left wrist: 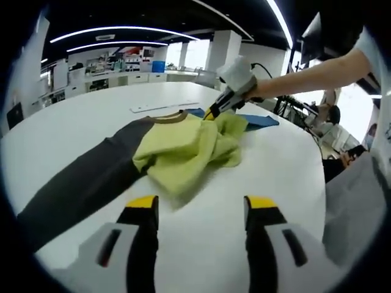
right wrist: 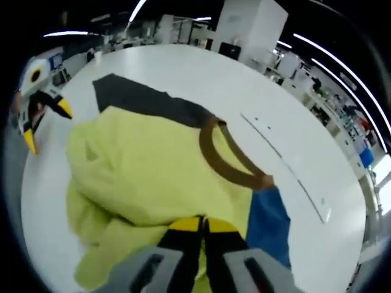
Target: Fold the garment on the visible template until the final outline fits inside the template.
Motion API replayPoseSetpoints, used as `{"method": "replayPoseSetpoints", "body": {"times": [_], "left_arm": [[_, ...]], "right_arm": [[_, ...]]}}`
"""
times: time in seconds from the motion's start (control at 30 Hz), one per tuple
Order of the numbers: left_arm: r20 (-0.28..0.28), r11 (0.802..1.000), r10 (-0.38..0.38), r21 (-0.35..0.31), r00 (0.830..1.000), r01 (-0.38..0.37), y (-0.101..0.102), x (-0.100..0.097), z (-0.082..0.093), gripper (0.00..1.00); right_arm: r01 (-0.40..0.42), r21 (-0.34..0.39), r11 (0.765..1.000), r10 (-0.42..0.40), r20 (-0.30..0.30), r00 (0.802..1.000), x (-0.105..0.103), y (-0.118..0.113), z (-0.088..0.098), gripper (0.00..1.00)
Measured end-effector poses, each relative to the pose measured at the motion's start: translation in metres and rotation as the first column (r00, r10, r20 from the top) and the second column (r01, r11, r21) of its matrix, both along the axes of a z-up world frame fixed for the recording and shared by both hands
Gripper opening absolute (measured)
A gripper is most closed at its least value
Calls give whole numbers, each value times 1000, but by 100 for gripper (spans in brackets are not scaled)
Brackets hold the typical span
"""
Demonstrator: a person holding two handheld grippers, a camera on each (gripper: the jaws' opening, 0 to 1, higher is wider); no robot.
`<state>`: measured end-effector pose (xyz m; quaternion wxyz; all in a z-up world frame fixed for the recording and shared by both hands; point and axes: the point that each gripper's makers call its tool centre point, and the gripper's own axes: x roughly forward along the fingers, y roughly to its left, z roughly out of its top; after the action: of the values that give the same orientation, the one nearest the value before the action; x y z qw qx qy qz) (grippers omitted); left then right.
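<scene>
two hand-held grippers | left released | right clenched on soft crumpled lime garment | smooth white table

Garment on white table

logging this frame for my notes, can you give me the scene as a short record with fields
garment: yellow-green shirt with brown collar, bunched on the white table
sleeve: dark grey sleeve stretched out flat
template: blue sheet partly under the shirt
left tongs: left tongs open, above bare table short of the shirt
right tongs: right tongs shut on the shirt's yellow-green fabric
fold state: not folded yet
</scene>
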<state>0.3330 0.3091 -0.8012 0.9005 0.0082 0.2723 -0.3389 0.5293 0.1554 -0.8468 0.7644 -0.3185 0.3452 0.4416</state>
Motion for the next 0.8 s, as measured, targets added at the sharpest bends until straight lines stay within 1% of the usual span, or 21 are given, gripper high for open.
{"method": "replayPoseSetpoints", "body": {"times": [0.17, 0.3, 0.47, 0.5, 0.53, 0.6, 0.63, 0.7, 0.77, 0.8], "left_arm": [[-3, 1000, -1, -7, 1000, 1, -2, -1, -3, 53], [-4, 1000, -1, -8, 1000, 1, -3, -2, -3, 53], [-2, 1000, 0, -7, 1000, 0, -2, -2, -2, 53], [-3, 1000, 1, -7, 1000, -1, -3, -3, -1, 53], [-4, 1000, 1, -6, 1000, -1, -3, -3, -1, 53], [-4, 1000, 1, -10, 1000, -1, -3, -4, -1, 53], [-3, 1000, 1, -10, 1000, -1, -4, -5, -1, 53], [-4, 1000, -2, -9, 1000, 2, -5, -6, -1, 53], [-4, 1000, -3, -11, 1000, 3, -5, -7, -1, 53], [-5, 1000, -4, -12, 1000, 4, -5, -7, -1, 53]], "right_arm": [[11, 5, 1000, -11, -2, 1000, 2, -2, 2, 0], [40, 18, 999, -40, -5, 999, 3, -6, 10, 3], [71, 53, 996, -70, -13, 997, 1, -10, 21, 7], [81, 79, 994, -80, -20, 997, 2, -11, 25, 9], [85, 90, 992, -83, -22, 996, 2, -11, 28, 12], [100, 111, 989, -100, -9, 995, 4, -14, 37, 16], [96, 156, 983, -96, -10, 995, 2, -10, 45, 19], [115, 180, 977, -113, -18, 993, 8, -18, 49, 25], [109, 193, 975, -109, -8, 994, 1, -15, 59, 31], [100, 218, 971, -105, 13, 994, -2, -14, 66, 32]]}}
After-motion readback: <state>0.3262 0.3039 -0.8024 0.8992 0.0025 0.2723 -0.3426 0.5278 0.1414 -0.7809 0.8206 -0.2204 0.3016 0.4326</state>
